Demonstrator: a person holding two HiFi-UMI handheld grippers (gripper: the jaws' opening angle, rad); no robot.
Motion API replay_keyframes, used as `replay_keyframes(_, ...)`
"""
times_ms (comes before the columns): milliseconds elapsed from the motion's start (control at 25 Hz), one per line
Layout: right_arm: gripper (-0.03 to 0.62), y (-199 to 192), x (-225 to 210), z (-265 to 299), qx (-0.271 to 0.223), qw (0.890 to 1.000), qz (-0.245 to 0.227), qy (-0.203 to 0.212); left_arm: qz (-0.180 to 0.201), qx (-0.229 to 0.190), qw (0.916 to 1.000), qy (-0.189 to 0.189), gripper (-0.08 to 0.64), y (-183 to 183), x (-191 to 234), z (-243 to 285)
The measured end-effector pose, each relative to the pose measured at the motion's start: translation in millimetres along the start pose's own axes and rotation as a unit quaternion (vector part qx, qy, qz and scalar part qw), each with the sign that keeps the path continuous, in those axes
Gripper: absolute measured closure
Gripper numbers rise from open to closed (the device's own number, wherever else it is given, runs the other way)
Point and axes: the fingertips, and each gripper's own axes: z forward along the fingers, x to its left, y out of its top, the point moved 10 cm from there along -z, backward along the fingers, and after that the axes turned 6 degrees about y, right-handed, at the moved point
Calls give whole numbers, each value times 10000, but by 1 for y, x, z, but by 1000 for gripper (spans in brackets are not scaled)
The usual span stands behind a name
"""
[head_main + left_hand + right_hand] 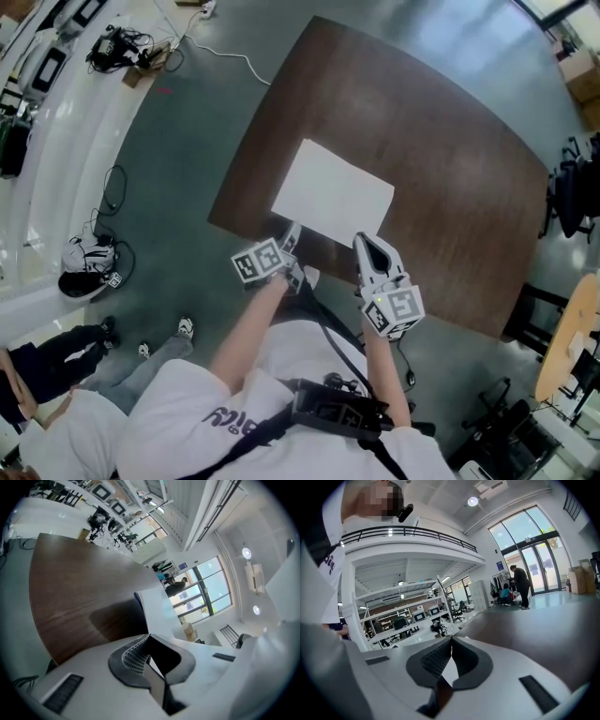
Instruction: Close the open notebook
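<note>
The open notebook (333,192) lies white side up near the front edge of the brown table (450,187). My left gripper (292,230) is at the notebook's near left corner. In the left gripper view its jaws (149,636) are closed with a thin white page (161,613) running out from between them; a blue cover edge (136,601) shows beside the page. My right gripper (361,240) sits at the notebook's near right corner. In the right gripper view (451,639) its tips meet, with white paper showing through the gap behind them.
Beyond the notebook the tabletop stretches away to the right. On the floor to the left are cables and gear (117,47) and a seated person's shoes (186,326). A black chair (567,192) stands at the table's right side. People (519,587) stand far off by the glass doors.
</note>
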Motion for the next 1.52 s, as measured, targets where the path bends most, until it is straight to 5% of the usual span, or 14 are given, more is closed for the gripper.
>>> replay_keyframes(200,588,5,-1,-11,-168,9997,-28,-158,1083,-47,9940,120,549,0,-10,-3)
replay_keyframes(320,588,5,-5,-21,-250,9992,-6,-311,2020,-61,9791,215,549,0,-22,-5)
replay_keyframes(560,588,7,-13,-48,-418,9968,80,-682,4080,1,9127,247,549,-11,-61,-4)
replay_keyframes(800,588,7,-22,-75,-639,9924,176,-1036,5461,255,8371,200,549,-34,-94,6)
replay_keyframes(920,588,2,-25,-91,-744,9895,253,-1213,5824,496,8113,142,549,-48,-107,14)
replay_keyframes(1520,588,-19,-32,-148,-990,9771,516,-1809,6301,2059,7484,232,549,-105,-120,75)
